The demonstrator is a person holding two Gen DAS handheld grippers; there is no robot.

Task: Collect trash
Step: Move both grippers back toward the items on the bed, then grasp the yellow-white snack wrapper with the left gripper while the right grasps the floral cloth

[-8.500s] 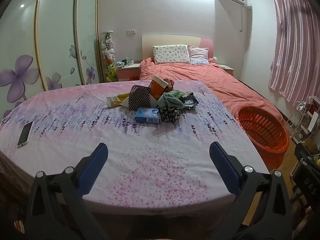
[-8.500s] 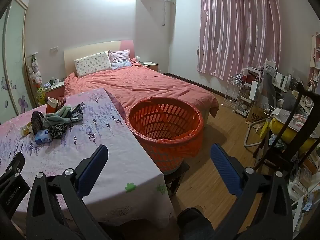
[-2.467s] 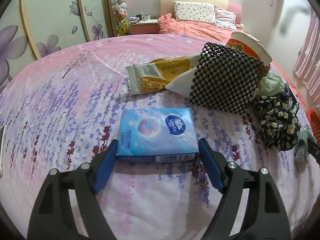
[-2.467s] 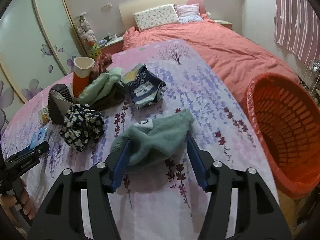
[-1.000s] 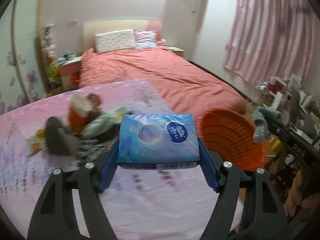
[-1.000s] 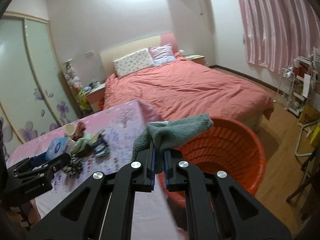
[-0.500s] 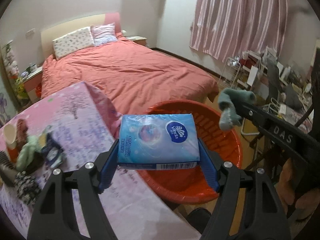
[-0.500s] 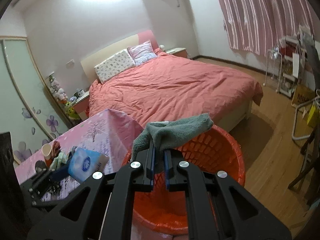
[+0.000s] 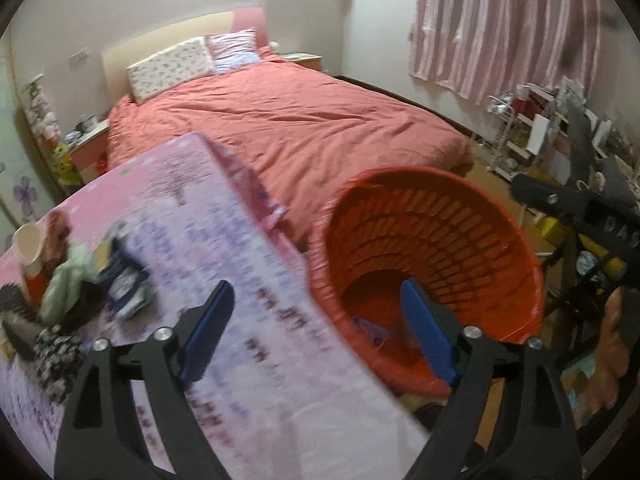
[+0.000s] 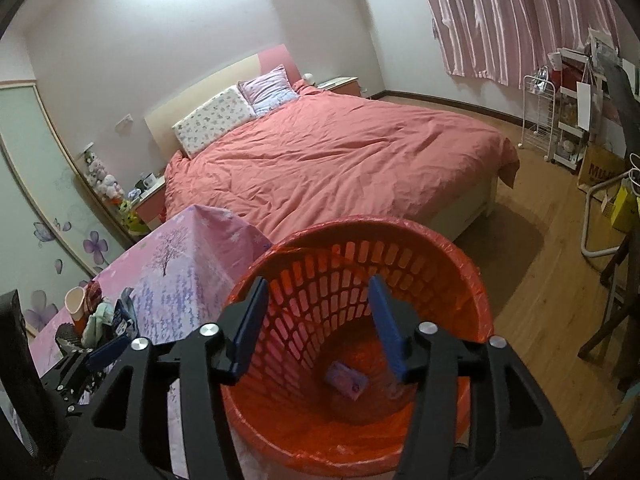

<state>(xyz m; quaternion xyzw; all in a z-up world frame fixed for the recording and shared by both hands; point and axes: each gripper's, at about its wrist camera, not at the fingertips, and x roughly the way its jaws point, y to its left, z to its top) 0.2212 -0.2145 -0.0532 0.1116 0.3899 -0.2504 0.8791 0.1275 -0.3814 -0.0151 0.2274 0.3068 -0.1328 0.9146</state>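
- Left claw [image 9: 316, 332] is seen spread wide w/ nothing between its blue pads; it is held over the table edge, beside the orange basket [image 9: 520, 264].
- Right claw [image 10: 316, 320] is also spread and empty, held directly above the basket's mouth, pointing down into it.
- Basket is lined w/ a red bag and stands on the floor, just beside the table [image 9: 248, 360] and near the foot of the bed [image 10: 340, 160].
- Tissue pack [image 10: 346, 380] is seen lying flat on the basket bottom in the right wrist view; in the left wrist view a pale purplish shape low in the basket is prob. the same pack, but that view is blurred.
- Something partly hidden behind the right pad, at the basket bottom, can't be identified.
- Remaining clutter is gathered at the table's far left: paper cup [image 9: 28, 240], pale green cloth [image 9: 64, 284], blue-and-white packet [image 9: 128, 292], floral cloth [image 9: 56, 356].
- Table is covered w/ a pink and lavender floral cloth.
- Bed is made up w/ a coral-red cover and two pillows at the headboard.
- Pink striped curtains [image 10: 520, 16] are hung on the right wall; a white wire rack [image 10: 540, 116] stands below them.
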